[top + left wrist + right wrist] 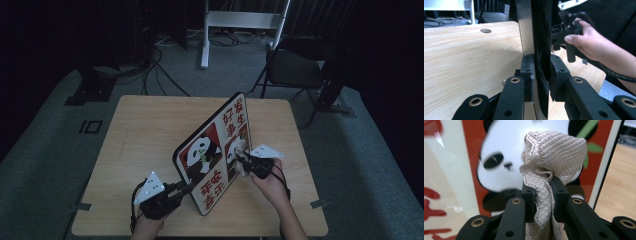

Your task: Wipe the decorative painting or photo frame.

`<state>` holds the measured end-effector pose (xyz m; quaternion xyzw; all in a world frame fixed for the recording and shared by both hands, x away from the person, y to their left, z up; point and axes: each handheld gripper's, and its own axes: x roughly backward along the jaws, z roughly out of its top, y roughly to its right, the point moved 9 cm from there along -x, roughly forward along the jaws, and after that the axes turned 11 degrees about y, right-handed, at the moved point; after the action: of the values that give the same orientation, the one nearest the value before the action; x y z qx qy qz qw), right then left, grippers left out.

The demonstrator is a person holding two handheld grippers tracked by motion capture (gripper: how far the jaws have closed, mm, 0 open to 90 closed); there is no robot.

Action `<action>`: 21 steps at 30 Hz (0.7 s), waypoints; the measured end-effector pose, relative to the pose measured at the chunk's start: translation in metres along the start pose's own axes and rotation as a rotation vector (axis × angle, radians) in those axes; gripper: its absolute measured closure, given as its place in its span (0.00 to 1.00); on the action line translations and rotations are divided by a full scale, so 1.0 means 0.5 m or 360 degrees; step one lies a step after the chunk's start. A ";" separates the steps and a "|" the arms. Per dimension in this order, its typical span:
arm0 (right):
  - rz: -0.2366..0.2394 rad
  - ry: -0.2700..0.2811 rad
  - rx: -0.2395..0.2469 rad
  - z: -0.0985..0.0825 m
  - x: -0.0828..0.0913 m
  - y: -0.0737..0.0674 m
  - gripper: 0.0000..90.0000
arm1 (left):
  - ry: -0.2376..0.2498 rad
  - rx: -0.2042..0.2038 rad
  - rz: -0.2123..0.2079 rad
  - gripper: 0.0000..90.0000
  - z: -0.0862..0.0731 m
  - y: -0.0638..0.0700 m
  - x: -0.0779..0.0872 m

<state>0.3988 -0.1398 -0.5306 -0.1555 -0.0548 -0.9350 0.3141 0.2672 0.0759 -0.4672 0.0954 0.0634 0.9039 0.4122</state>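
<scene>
A framed panda picture (212, 150) with red characters stands tilted on edge on the wooden table (145, 130). My left gripper (189, 188) is shut on its lower left edge; in the left gripper view both pads clamp the dark frame (539, 50). My right gripper (240, 159) is shut on a bunched beige cloth (551, 155), which presses against the panda's face on the picture's glass (496, 150). The cloth (239, 147) touches the picture's right panel. The right hand (586, 42) and its gripper appear behind the frame in the left gripper view.
A dark folding chair (300, 67) stands beyond the table's far right corner. A white stand (240, 22) and cables (160, 65) lie on the grey floor behind. A round hole (485, 30) marks the tabletop.
</scene>
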 end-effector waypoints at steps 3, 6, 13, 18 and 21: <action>-0.0005 -0.0026 -0.0006 -0.016 -0.001 0.002 0.85 | 0.0005 0.0002 -0.0001 0.85 0.000 0.000 0.000; -0.0013 -0.0063 -0.0014 -0.035 -0.001 0.001 0.85 | 0.0003 -0.0002 -0.0002 0.85 0.000 0.000 0.000; -0.0016 -0.0113 -0.0043 -0.073 -0.002 0.003 0.85 | 0.0000 0.0000 -0.0002 0.85 0.000 0.001 0.000; -0.0022 -0.0146 -0.0049 -0.091 -0.004 0.005 0.85 | 0.0002 0.0001 -0.0003 0.85 0.000 0.001 0.000; -0.0025 -0.0158 -0.0064 -0.102 -0.005 0.007 0.85 | 0.0001 0.0001 -0.0002 0.85 0.000 0.001 0.000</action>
<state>0.3895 -0.1514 -0.5798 -0.2075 -0.0526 -0.9295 0.3004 0.2669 0.0755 -0.4672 0.0951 0.0639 0.9036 0.4128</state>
